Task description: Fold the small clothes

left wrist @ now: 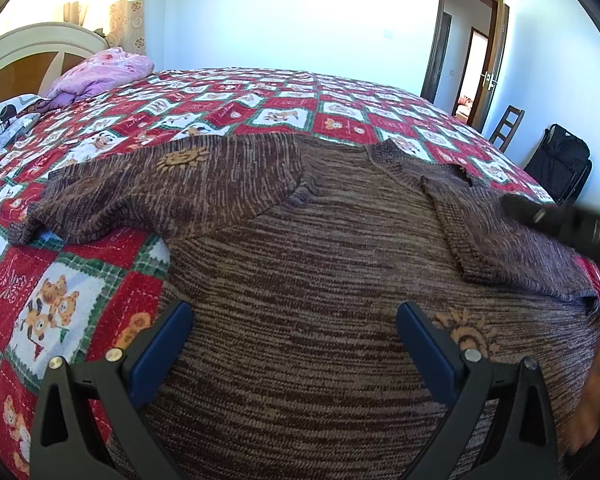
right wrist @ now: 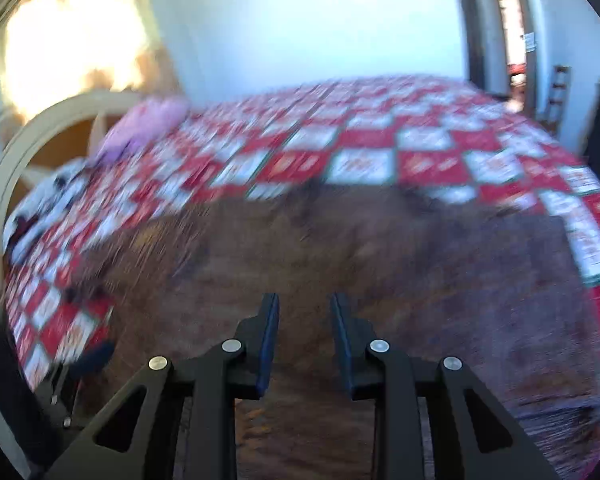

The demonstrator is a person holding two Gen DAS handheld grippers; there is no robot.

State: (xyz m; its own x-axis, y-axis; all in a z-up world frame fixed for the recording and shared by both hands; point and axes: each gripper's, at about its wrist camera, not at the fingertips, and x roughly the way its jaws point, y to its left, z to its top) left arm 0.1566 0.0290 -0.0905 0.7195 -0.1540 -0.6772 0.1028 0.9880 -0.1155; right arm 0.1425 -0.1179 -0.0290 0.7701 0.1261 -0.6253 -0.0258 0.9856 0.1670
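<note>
Your left gripper (left wrist: 296,336), jaws wide and empty, hovers nearest the sweater's (left wrist: 300,248) unfolded sleeve (left wrist: 128,196) stretching far-left; your right gripper (right wrist: 305,336) hangs narrowly parted, holding nothing.

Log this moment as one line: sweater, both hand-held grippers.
brown sweater flat on quilt | left hand-held gripper open, empty | right hand-held gripper open, empty

The sweater (left wrist: 320,260) lies flat on the quilt (left wrist: 260,108), which covers the bed. One sleeve (left wrist: 132,196) extends left; the other sleeve (left wrist: 500,236) is folded onto the body. Behind, at left, pillows (left wrist: 104,72) rest against the headboard (left wrist: 32,48). A chair (left wrist: 508,128) stands right of the bed.
</note>
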